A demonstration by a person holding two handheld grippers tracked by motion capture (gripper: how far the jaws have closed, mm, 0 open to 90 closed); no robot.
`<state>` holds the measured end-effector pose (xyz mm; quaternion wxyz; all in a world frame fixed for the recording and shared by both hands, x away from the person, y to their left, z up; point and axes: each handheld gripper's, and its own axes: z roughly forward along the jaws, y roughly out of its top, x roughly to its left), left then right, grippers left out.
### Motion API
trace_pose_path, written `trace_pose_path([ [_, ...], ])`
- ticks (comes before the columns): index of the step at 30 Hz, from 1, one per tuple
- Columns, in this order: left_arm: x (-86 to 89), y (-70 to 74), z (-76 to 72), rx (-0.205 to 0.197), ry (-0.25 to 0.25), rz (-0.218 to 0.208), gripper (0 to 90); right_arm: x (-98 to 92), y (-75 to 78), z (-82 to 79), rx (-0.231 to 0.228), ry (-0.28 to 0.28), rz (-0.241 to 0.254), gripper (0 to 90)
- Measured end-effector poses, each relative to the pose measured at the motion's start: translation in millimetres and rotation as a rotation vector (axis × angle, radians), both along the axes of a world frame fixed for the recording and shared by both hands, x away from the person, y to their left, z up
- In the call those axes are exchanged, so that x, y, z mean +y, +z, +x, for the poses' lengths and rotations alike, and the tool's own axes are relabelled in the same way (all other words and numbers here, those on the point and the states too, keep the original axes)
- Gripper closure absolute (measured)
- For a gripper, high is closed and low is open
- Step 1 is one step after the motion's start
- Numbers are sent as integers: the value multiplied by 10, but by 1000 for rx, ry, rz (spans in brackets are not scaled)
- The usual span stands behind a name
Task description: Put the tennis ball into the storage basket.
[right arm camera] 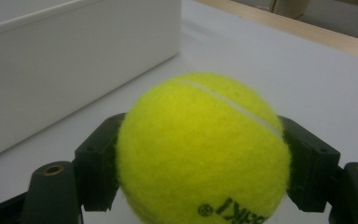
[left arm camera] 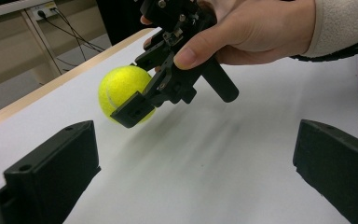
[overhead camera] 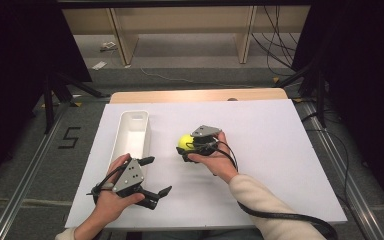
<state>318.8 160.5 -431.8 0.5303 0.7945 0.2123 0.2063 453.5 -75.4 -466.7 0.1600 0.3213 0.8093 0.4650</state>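
Observation:
A yellow tennis ball sits at the middle of the white table sheet, and my right gripper is shut on it, a black jaw pressed on each side. In the right gripper view the ball bulges between the two fingers. I cannot tell whether it touches the sheet. My left gripper is open near the front left edge, nothing between its jaws. The left gripper view looks over its spread jaws at the ball held by the other hand.
A long white bin lies on the sheet left of the ball, its wall close beside the right gripper. The table's wooden far edge is bare. Cables trail from both grippers; shelving and floor cables lie beyond.

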Motion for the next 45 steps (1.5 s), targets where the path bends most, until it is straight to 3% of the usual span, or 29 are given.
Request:
trace_pose_path([
  [45, -4, -5, 2, 1, -8, 3, 0, -33, 274, -26, -40, -9, 83, 263],
])
